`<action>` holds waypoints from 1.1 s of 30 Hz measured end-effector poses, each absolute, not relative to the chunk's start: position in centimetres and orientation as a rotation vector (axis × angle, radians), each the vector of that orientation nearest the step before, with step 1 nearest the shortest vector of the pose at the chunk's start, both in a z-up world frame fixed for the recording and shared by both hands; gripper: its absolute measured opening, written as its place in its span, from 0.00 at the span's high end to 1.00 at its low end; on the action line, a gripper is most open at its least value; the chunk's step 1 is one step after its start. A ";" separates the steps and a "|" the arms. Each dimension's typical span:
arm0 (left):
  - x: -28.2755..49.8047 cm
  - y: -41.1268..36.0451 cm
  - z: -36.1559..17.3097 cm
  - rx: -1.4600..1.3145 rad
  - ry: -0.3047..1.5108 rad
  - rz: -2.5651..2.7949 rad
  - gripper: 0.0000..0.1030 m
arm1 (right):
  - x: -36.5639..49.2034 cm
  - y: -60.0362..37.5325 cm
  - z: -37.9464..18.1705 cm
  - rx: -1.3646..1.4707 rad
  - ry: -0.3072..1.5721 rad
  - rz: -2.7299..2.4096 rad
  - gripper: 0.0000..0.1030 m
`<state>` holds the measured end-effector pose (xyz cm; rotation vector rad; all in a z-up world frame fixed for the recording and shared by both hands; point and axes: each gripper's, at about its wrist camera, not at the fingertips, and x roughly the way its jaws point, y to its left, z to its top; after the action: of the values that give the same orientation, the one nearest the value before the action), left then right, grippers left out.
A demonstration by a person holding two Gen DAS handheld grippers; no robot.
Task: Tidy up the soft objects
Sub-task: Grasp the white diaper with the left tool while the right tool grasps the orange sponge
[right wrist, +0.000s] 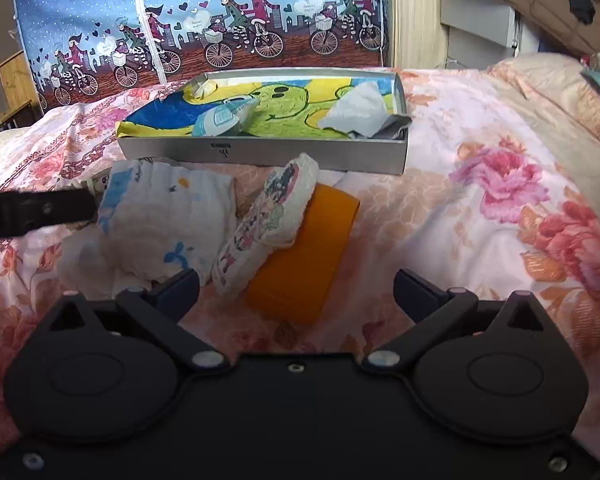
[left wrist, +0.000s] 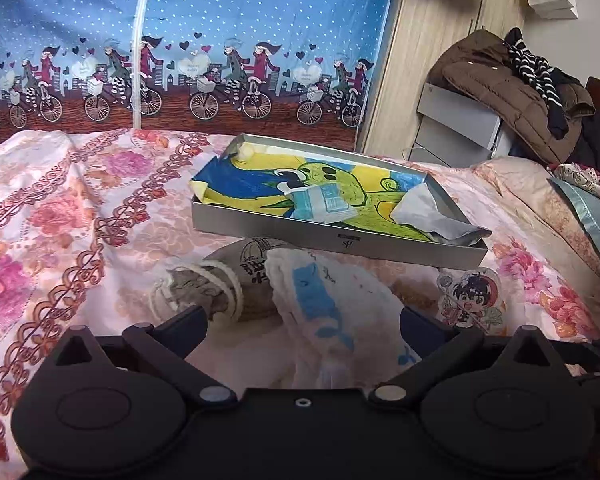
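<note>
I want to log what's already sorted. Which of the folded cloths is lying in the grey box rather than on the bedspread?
The pale grey-white cloth at the right end of the grey box. The whale-print cloth and the cartoon-print cloth lie on the bedspread in front of it.

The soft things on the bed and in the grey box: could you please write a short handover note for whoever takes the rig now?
Left hand-held gripper: open, empty, straddling the white whale-print cloth.
Right hand-held gripper: open, empty, in front of the cartoon-print towel and the orange piece under it.
Done: the grey box already holds a yellow-green cartoon cloth, a blue-white packet and a crumpled grey-white cloth.
Left: whale cloth, cartoon towel, orange piece and the rope-tied grey pouch lie on the floral bedspread, outside the box.
</note>
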<state>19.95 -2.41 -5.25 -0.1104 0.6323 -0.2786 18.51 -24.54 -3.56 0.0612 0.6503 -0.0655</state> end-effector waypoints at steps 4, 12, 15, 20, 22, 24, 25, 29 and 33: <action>23.1 -2.8 -6.4 -0.179 0.711 -0.321 0.02 | 19.1 -25.3 -5.2 0.080 0.668 -0.043 0.00; 23.8 -4.1 -8.1 -0.155 0.780 -0.384 0.54 | 19.7 -25.9 -6.3 0.102 0.642 -0.022 0.17; 23.2 -4.2 -8.2 -0.162 0.772 -0.392 0.68 | 19.6 -25.4 -6.3 0.086 0.638 0.013 0.30; 22.0 -3.9 -7.4 -0.176 0.757 -0.409 0.81 | 19.5 -24.9 -5.9 0.071 0.639 0.051 0.47; 21.1 -3.7 -6.7 -0.166 0.739 -0.410 0.83 | 19.7 -25.0 -5.6 0.070 0.648 0.052 0.49; 20.2 -3.5 -6.1 -0.168 0.726 -0.407 0.84 | 19.7 -24.9 -5.4 0.066 0.654 0.051 0.53; 19.7 -3.4 -5.9 -0.175 0.722 -0.403 0.84 | 19.8 -25.0 -5.2 0.059 0.652 0.055 0.59; 17.4 -2.6 -5.2 -0.213 0.709 -0.376 0.84 | 19.5 -24.7 -5.0 0.039 0.658 0.086 0.72; 15.4 -1.8 -4.8 -0.246 0.700 -0.355 0.84 | 19.2 -24.2 -4.9 -0.002 0.670 0.104 0.73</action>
<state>15.39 -1.81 -4.81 -0.2464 0.7001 -0.3551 19.24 -24.17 -4.91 -0.0017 0.6700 0.1042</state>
